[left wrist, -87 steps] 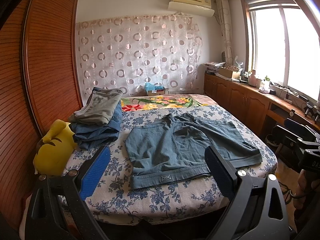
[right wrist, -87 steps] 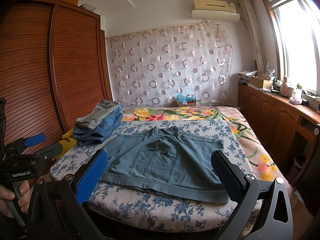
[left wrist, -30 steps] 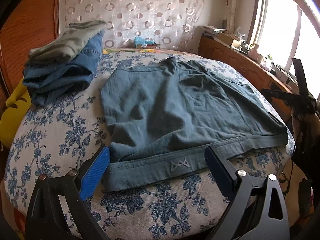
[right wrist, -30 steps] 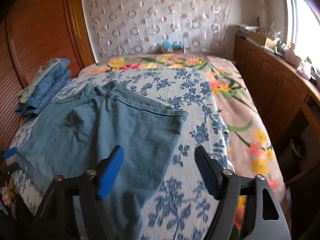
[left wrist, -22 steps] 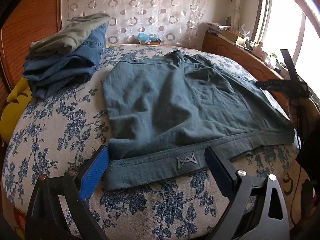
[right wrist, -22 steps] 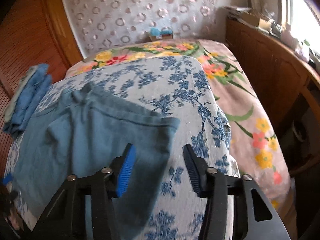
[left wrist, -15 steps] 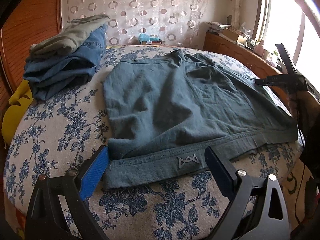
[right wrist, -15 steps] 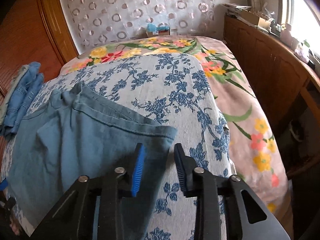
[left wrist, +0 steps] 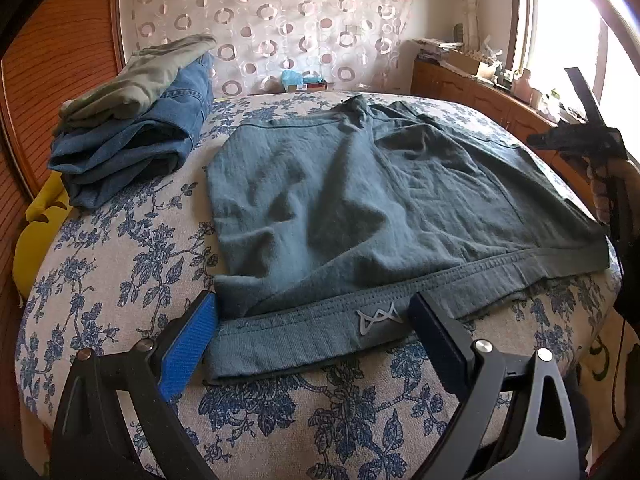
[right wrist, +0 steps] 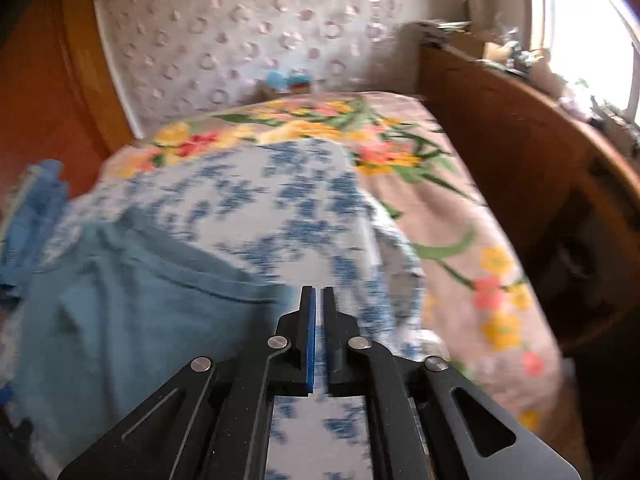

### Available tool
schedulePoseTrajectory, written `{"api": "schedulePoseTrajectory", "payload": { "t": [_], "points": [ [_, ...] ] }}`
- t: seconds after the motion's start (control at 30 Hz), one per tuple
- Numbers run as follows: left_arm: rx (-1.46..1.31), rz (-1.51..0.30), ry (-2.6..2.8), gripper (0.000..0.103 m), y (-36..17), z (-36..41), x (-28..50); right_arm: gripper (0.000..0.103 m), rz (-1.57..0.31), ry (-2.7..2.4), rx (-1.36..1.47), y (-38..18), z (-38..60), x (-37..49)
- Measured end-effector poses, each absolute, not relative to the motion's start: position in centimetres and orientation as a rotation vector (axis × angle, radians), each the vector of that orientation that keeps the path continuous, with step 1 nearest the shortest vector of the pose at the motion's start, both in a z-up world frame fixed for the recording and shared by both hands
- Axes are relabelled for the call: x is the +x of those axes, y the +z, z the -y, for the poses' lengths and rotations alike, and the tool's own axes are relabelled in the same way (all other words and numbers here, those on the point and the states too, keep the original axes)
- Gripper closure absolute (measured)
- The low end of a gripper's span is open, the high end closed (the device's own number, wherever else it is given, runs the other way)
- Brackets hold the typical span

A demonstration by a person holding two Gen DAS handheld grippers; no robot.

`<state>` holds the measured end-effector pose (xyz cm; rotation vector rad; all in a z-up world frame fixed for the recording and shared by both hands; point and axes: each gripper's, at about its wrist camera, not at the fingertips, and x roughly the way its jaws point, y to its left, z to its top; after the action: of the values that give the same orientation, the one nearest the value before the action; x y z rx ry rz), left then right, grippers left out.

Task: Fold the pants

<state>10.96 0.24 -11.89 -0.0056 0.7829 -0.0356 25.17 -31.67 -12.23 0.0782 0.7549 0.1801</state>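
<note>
Blue-flowered bedding [left wrist: 120, 280] carries the grey-blue pants [left wrist: 360, 208], spread flat. Left gripper [left wrist: 312, 332] is released, its fingers straddling the waistband. Only its view shows folded clothes [left wrist: 132, 120] beyond on the left. Right gripper's [right wrist: 319, 312] blurred view shows its jaws nearly closed beside the pant-leg corner; whether cloth is pinched, I cannot tell.

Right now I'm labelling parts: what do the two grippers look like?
Both are matte black frames with silver rivets and cut-out slots. The left gripper carries a bright blue ridged pad and a darker navy one; the right gripper has a blue pad too.
</note>
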Motion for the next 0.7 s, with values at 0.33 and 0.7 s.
{"api": "schedulePoseTrajectory", "payload": {
  "t": [0.33, 0.7],
  "points": [
    [-0.008, -0.779, -0.046, 0.007, -11.8, -0.5, 10.9, 0.093, -0.822, 0.197, 0.02, -12.2, 31.6, 23.2],
    [-0.004, -0.782, -0.062, 0.007, -11.8, -0.8, 11.0, 0.101, -0.774, 0.078, -0.017, -9.0, 34.1, 21.5]
  ]
}}
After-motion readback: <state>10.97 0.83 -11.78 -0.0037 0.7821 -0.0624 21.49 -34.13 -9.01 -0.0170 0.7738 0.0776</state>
